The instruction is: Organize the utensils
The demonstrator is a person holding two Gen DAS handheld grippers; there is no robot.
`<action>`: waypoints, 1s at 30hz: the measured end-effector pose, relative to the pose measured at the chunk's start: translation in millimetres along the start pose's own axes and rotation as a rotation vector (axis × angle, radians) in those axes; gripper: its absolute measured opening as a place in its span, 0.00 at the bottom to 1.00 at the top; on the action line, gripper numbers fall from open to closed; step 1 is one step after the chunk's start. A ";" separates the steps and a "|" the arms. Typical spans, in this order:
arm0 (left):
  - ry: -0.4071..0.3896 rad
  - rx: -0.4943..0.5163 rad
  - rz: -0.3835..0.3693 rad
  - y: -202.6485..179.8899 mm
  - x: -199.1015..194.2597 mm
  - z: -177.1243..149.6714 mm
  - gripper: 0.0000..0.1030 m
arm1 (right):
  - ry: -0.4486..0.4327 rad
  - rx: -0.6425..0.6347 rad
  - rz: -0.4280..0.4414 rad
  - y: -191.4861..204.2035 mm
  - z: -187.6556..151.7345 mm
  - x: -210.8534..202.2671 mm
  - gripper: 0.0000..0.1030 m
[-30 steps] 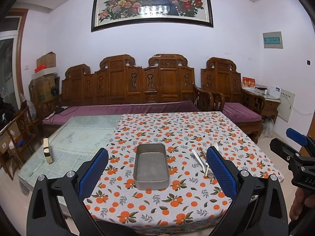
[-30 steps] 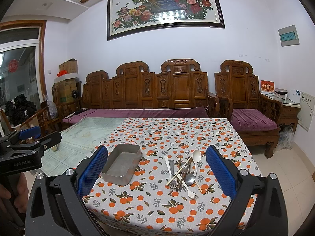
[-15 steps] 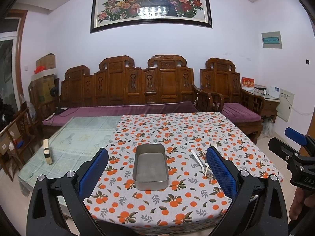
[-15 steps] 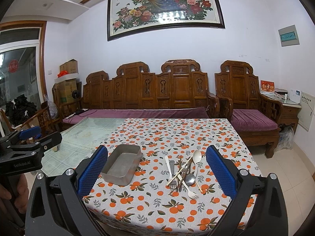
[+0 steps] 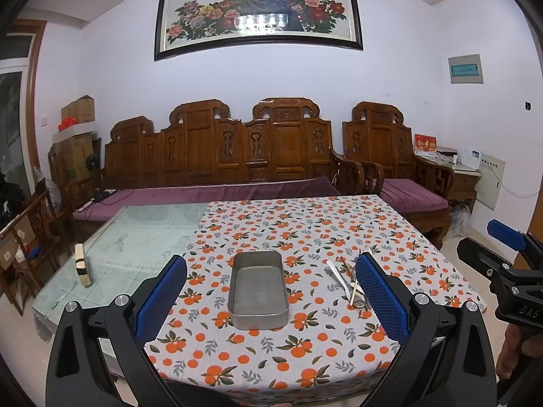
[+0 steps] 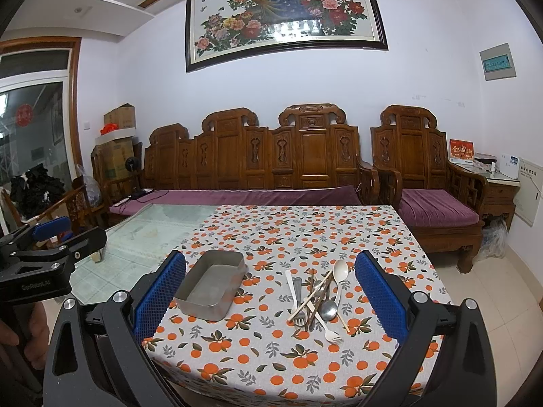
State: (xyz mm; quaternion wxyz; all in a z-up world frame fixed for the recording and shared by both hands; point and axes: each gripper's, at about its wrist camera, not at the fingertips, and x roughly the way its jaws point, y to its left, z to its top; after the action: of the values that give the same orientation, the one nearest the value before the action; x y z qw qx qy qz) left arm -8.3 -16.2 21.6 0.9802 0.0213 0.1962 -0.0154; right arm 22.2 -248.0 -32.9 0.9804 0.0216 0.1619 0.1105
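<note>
Both grippers hang just off the near table edge, holding nothing. The left gripper has its jaws spread wide, and so does the right gripper. Past them on the orange-print tablecloth sits a metal tray, nothing inside it. Just to the right of it, not touching, is the utensil pile: 2 spoons, some forks and chopsticks crossed over each other. Further back there's the bare glass tabletop on the left, then the carved wooden bench against the wall.
</note>
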 end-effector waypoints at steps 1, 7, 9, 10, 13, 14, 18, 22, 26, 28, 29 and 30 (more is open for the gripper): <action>-0.001 0.001 0.000 -0.3 -0.4 0.3 0.94 | 0.000 0.000 0.000 0.0 0.1 0.0 0.98; -0.005 0.002 -0.005 4.0 -3.3 -1.2 0.94 | -0.001 0.000 0.000 -0.3 0.4 -1.0 0.98; -0.007 0.004 -0.005 3.1 -4.7 -0.5 0.94 | -0.001 0.000 0.000 -0.1 0.6 -1.1 0.98; -0.007 0.004 -0.005 2.9 -5.0 -0.2 0.94 | -0.001 0.001 0.000 -0.3 0.6 -1.2 0.98; -0.008 0.005 -0.007 2.4 -5.8 0.8 0.94 | -0.002 0.001 0.000 -0.2 0.8 -1.5 0.98; -0.009 0.005 -0.007 2.2 -5.8 0.1 0.94 | -0.002 0.001 0.001 -0.1 0.8 -1.6 0.98; -0.009 0.006 -0.007 1.8 -6.6 -0.8 0.94 | -0.001 0.001 0.001 -0.6 0.7 -1.2 0.98; -0.009 0.008 -0.009 1.4 -7.0 -1.2 0.94 | -0.001 0.002 0.000 -1.5 0.4 -0.9 0.98; -0.001 0.012 -0.012 0.4 -4.4 -1.5 0.94 | 0.001 0.002 0.000 0.6 0.1 -0.6 0.98; 0.009 0.016 -0.015 0.1 -0.9 -2.3 0.94 | 0.007 0.002 -0.001 11.1 0.1 0.2 0.98; 0.014 0.017 -0.017 -0.1 0.8 -3.1 0.94 | 0.010 0.004 -0.001 10.7 -0.3 1.6 0.98; 0.021 0.016 -0.021 0.2 3.5 -4.0 0.94 | 0.012 0.005 0.000 10.2 -1.2 4.4 0.98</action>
State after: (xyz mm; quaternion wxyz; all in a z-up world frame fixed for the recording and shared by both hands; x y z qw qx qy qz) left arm -6.6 -15.8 16.6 0.9777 0.0272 0.2065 -0.0272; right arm 23.7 -237.0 -34.6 0.9793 0.0234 0.1681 0.1101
